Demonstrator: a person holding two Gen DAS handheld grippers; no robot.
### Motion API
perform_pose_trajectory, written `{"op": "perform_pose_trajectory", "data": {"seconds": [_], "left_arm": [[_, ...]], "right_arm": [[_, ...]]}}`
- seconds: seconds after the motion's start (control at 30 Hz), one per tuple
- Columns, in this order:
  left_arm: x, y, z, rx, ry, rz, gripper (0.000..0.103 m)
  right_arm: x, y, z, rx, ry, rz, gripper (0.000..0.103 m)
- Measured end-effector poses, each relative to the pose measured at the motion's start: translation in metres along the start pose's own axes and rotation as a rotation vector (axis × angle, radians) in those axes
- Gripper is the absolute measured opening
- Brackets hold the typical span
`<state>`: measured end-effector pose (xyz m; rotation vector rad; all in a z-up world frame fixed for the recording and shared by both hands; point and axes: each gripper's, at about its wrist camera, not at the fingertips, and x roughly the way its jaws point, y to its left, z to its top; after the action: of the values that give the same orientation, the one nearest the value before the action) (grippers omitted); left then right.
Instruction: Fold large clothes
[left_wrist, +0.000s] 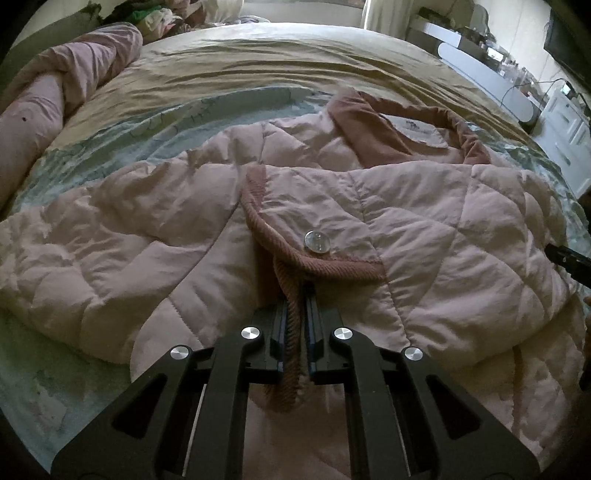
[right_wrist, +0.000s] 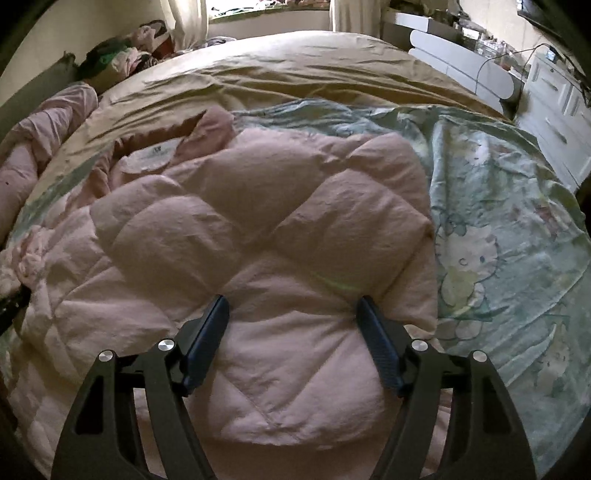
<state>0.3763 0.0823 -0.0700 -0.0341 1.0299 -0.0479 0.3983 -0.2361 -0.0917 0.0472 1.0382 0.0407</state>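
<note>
A pale pink quilted jacket (left_wrist: 424, 229) lies spread on the bed; it also shows in the right wrist view (right_wrist: 258, 221). It has darker pink ribbed trim (left_wrist: 332, 264), a round clear button (left_wrist: 317, 242) and a ribbed collar (left_wrist: 369, 125) with a white label. My left gripper (left_wrist: 297, 295) is shut on the ribbed trim of a front flap. My right gripper (right_wrist: 293, 308) is open, with its fingers (right_wrist: 210, 325) just above a folded-over quilted part of the jacket near its right edge. A dark tip of the right gripper shows at the right edge of the left wrist view (left_wrist: 569, 258).
The bed carries a light blue cartoon-print blanket (right_wrist: 498, 206) under the jacket and a tan sheet (left_wrist: 258, 62) beyond. A rolled pink duvet (left_wrist: 55, 96) lies along the left. A clothes pile (right_wrist: 118, 59) sits at the far left corner. White drawers (right_wrist: 554, 110) stand at the right.
</note>
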Motion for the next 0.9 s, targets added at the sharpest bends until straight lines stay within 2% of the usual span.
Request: {"op": "perform_pose_trajectory", "data": {"seconds": [0.17,0.27,0.33,0.37,0.43,0.53,0.63,0.7,0.8,0.9], "left_arm": [[0.003,-0.001,-0.002,-0.008,0.002,0.011,0.004],[-0.017,0.001,0.000,-0.011,-0.021,0.033,0.010],[-0.041,0.000,0.003,0.006,-0.066,0.071,0.026],[-0.050,-0.001,0.003,0.012,-0.086,0.085,0.030],[-0.060,-0.005,0.003,0.010,-0.099,0.094,0.048],[-0.047,-0.020,-0.003,0.040,-0.047,0.042,0.050],[-0.023,-0.027,-0.014,0.044,0.008,0.051,0.052],[-0.012,-0.025,-0.019,0.026,0.024,0.046,0.053],[-0.003,-0.022,-0.022,0.009,0.022,0.052,0.063],[-0.006,-0.015,-0.023,-0.033,0.022,0.017,0.063]], "right_arm": [[0.008,0.000,-0.003,-0.001,0.009,-0.003,0.072],[-0.015,0.002,-0.001,0.009,-0.014,0.002,0.070],[-0.040,0.008,-0.005,-0.008,-0.072,0.050,0.071],[-0.049,0.013,-0.008,-0.019,-0.088,0.069,0.072],[-0.054,0.021,-0.014,-0.031,-0.085,0.109,0.075],[-0.045,0.032,-0.024,-0.047,-0.038,0.124,0.075],[-0.030,0.039,-0.031,-0.057,-0.003,0.080,0.077],[-0.025,0.041,-0.033,-0.058,-0.001,0.067,0.079],[-0.016,0.046,-0.036,-0.073,0.003,0.041,0.082],[-0.014,0.047,-0.036,-0.084,-0.002,0.030,0.082]]}}
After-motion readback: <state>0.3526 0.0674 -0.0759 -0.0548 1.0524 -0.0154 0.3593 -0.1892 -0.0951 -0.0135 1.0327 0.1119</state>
